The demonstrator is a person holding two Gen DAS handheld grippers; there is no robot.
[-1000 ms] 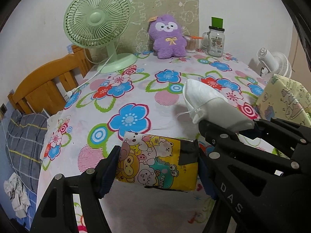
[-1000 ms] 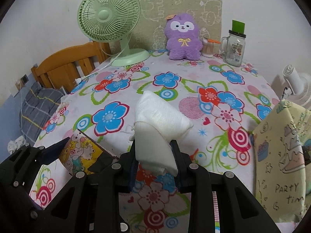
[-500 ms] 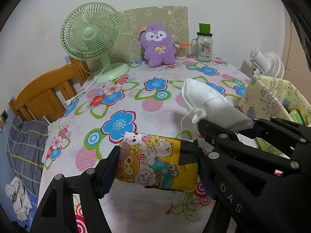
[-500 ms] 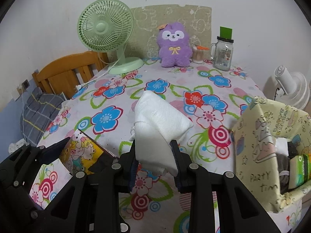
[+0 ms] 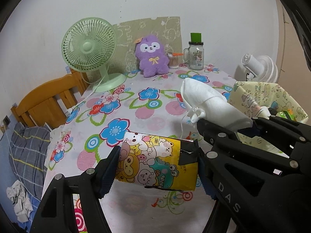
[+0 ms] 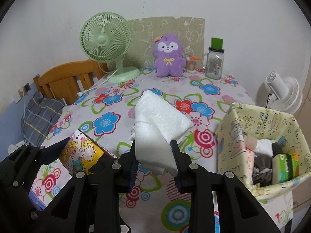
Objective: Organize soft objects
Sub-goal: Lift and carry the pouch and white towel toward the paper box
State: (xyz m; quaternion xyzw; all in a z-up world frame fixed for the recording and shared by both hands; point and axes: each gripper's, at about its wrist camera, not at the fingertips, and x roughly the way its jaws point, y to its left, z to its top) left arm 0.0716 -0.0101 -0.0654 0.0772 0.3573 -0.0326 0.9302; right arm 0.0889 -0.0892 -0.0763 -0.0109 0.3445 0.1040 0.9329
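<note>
My left gripper [image 5: 155,165] is shut on a yellow cartoon-print tissue pack [image 5: 157,163] and holds it above the flowered table. The pack also shows at the lower left of the right wrist view [image 6: 81,155]. My right gripper [image 6: 154,161] is shut on a white cloth pouch [image 6: 157,124] tied with string, also seen in the left wrist view [image 5: 208,103]. Both are held in the air. A yellow patterned storage basket [image 6: 233,136] stands to the right with soft items inside; it also shows in the left wrist view [image 5: 252,97].
A purple plush toy [image 6: 169,58], a green desk fan [image 6: 106,38], a glass jar [image 6: 213,64] and a cotton-swab cup [image 6: 191,64] stand along the wall. A wooden chair [image 6: 66,79] is at the left and a white fan [image 6: 281,91] at the right.
Both grippers have pulled back and risen from the table with their loads. The basket has come further into view at the right, and its inside now shows.
</note>
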